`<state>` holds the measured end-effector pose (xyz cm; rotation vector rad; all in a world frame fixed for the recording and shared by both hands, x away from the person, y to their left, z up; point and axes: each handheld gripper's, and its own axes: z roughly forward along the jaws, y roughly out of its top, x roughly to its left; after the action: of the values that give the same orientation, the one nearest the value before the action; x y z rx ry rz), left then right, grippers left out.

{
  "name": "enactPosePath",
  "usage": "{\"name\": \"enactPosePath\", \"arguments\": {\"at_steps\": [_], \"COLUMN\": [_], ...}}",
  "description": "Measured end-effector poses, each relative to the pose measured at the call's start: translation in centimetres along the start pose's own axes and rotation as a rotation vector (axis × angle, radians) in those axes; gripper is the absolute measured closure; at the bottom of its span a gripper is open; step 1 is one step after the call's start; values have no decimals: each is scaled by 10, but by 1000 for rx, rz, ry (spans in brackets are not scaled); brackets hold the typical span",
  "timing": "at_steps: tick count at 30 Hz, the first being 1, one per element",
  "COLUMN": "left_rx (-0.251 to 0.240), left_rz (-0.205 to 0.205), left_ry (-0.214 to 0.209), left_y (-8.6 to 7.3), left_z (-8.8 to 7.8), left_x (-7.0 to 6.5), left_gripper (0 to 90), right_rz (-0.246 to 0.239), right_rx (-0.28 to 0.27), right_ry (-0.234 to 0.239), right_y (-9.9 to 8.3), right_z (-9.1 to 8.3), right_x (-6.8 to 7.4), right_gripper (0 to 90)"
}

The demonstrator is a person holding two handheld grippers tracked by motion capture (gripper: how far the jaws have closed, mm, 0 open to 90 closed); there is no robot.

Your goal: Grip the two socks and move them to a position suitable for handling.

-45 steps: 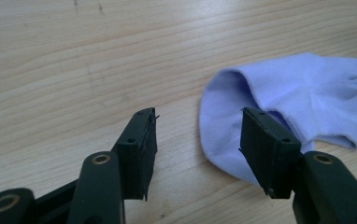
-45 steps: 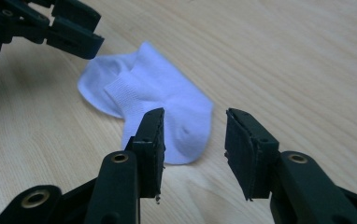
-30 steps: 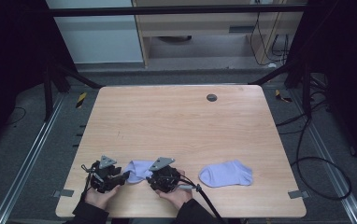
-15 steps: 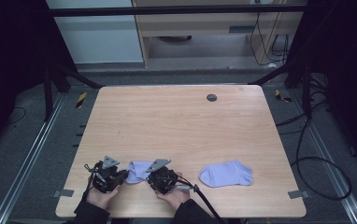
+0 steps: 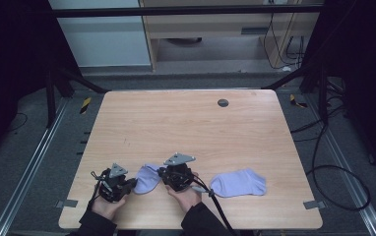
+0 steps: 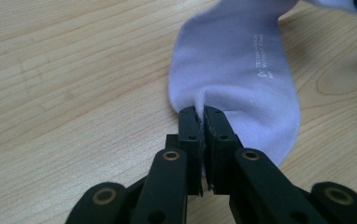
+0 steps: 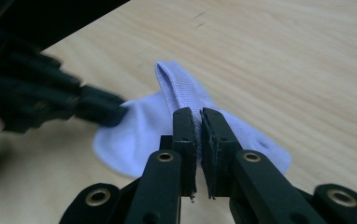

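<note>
A lavender sock (image 5: 146, 178) lies near the wooden table's (image 5: 186, 128) front edge, stretched between my two grippers. My left gripper (image 5: 133, 183) is shut on its left end, and the fabric (image 6: 242, 70) puckers where the left gripper's (image 6: 200, 114) pads pinch it. My right gripper (image 5: 160, 173) holds the other end. Its jaws have just been closing, and the right gripper (image 7: 197, 116) now stands shut on the sock (image 7: 134, 135), whose ribbed cuff rises behind it. The left gripper (image 7: 113, 112) shows blurred at the sock's far end.
A second lavender sock (image 5: 237, 183) lies flat to the right of my right hand. A dark round grommet (image 5: 222, 103) sits near the table's far edge. Cables (image 5: 324, 162) trail over the floor on the right, and black frame legs stand at the back.
The right gripper has shifted a little and lifted its end of the sock slightly. The left gripper has stayed where it was.
</note>
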<state>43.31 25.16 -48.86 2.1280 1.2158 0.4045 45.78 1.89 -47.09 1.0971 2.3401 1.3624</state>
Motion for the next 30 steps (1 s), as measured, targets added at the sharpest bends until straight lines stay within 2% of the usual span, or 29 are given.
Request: {"name": "enactPosePath", "arguments": {"at_steps": [5, 10, 14, 16, 19, 21, 23, 26, 30], "left_rx": [0, -5, -16, -45, -76, -76, -50, -31, -2], "left_rz": [1, -4, -20, -43, -72, -98, -115, -115, -111], "left_ry": [-2, 6, 19, 20, 28, 31, 28, 26, 27], "left_y": [0, 0, 1, 1, 0, -1, -3, -3, -3], "left_z": [0, 1, -1, -5, -14, -16, -15, -14, -9], "left_x": [1, 2, 4, 6, 7, 7, 7, 3, -1], "left_gripper": [855, 844, 749, 690, 637, 616, 613, 626, 656], "right_rz": [24, 21, 7, -11, -17, -1, -21, -8, -19], "right_rx": [-7, -4, -10, -28, -24, 7, 45, 86, 134], "right_ry": [-65, -120, -150, -174, -180, -163, -160, -152, -161], "right_y": [8, 17, 24, 27, 29, 28, 27, 23, 16], "right_z": [8, 19, 22, 20, 16, 18, 22, 30, 40], "right_x": [-11, -21, -30, -34, -41, -46, -50, -55, -59], "right_gripper": [842, 819, 718, 687, 666, 652, 651, 659, 680]}}
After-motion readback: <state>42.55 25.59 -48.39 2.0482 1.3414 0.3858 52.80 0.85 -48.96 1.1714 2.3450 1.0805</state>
